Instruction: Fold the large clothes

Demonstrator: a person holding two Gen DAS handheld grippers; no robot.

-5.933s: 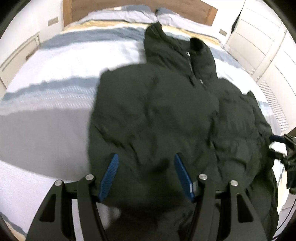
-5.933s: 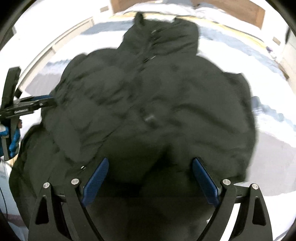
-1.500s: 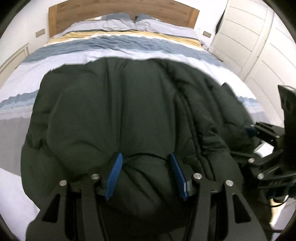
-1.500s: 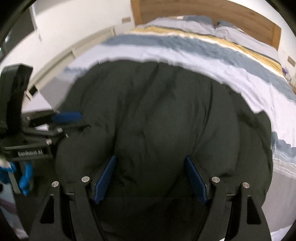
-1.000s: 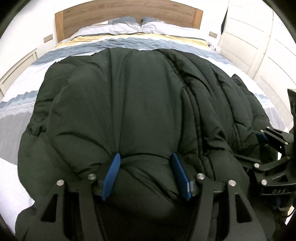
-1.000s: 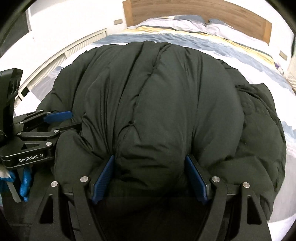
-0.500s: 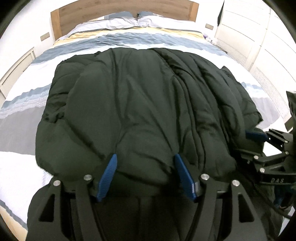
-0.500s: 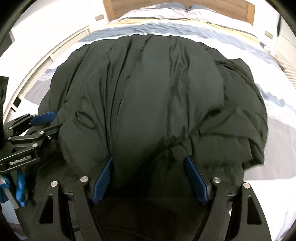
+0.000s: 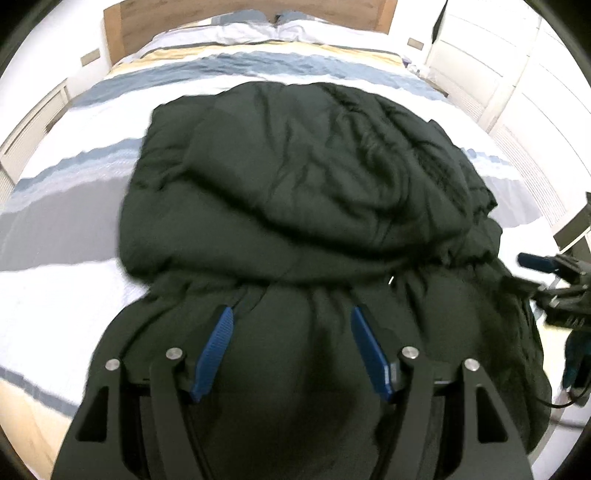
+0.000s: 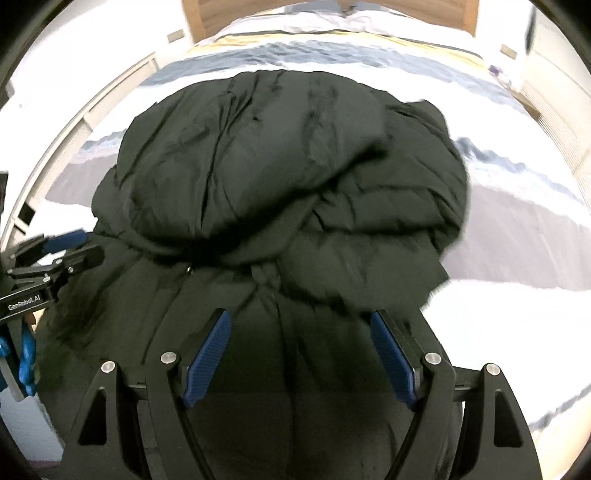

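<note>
A large dark green puffer jacket (image 9: 303, 177) lies on the bed, its far half folded back over the near half in a thick bundle; it also fills the right wrist view (image 10: 280, 158). My left gripper (image 9: 291, 314) is open above the jacket's near edge, with fabric below and between its blue pads. My right gripper (image 10: 301, 317) is open the same way over the near edge. Neither pinches the cloth. The right gripper shows at the right edge of the left view (image 9: 554, 273), the left gripper at the left edge of the right view (image 10: 51, 254).
The bed (image 9: 66, 206) has a striped white, blue, grey and yellow cover, pillows (image 9: 258, 27) and a wooden headboard (image 9: 140, 22) at the far end. White wardrobe doors (image 9: 517, 74) stand at the right. A white slatted wall panel (image 10: 92, 122) runs along the left.
The folded-over upper layer has dropped onto the bed and settled farther from me. Both grippers have let go of the fabric, opened wider and drawn back toward the near edge.
</note>
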